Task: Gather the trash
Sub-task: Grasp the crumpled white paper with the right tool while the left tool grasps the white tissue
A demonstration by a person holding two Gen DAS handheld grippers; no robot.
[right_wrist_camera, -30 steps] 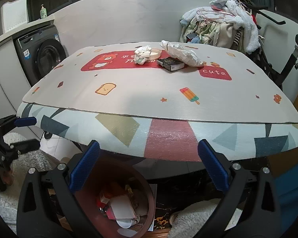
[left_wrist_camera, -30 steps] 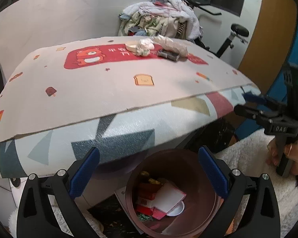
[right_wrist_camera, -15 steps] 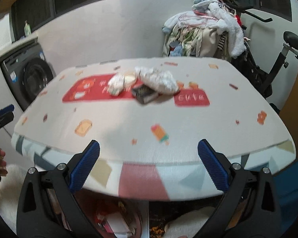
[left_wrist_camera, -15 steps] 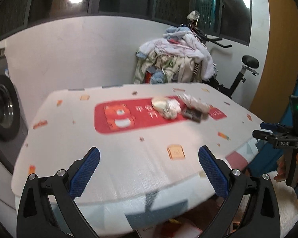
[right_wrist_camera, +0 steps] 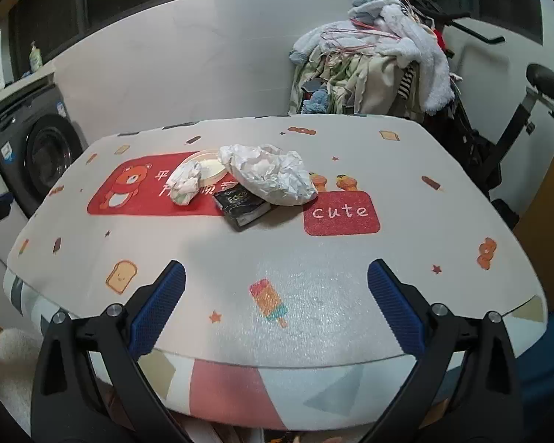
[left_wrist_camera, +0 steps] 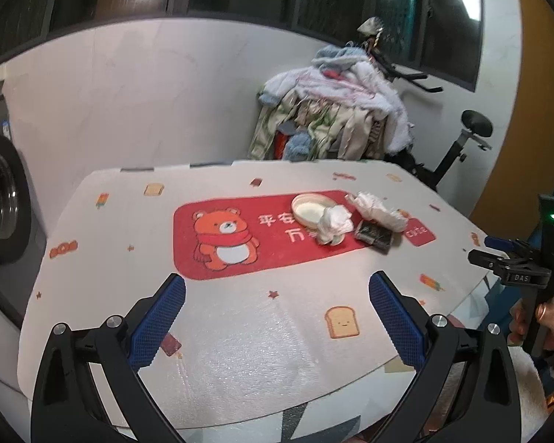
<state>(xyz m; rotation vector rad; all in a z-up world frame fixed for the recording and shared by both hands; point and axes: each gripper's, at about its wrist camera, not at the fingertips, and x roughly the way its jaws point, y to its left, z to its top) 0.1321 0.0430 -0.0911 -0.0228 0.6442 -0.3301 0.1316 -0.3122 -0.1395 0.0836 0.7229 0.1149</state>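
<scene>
Hand-held grippers: left hand-held gripper (left_wrist_camera: 277, 310) and right hand-held gripper (right_wrist_camera: 276, 306) both gape wide with nothing held, over the near desk (right_wrist_camera: 351, 265) edge.
Trash: crumpled paper bag (right_wrist_camera: 273, 175), tissue wad (right_wrist_camera: 184, 182), round lid (right_wrist_camera: 212, 165) and dark packet (right_wrist_camera: 242, 206) cluster mid-desk, touching.
Risk: pinching the bag may drag the packet beneath it; the thin lid may slip from the fingers.
Room: open mat between grippers and cluster; the laundry pile (right_wrist_camera: 373, 70) is well behind.
</scene>
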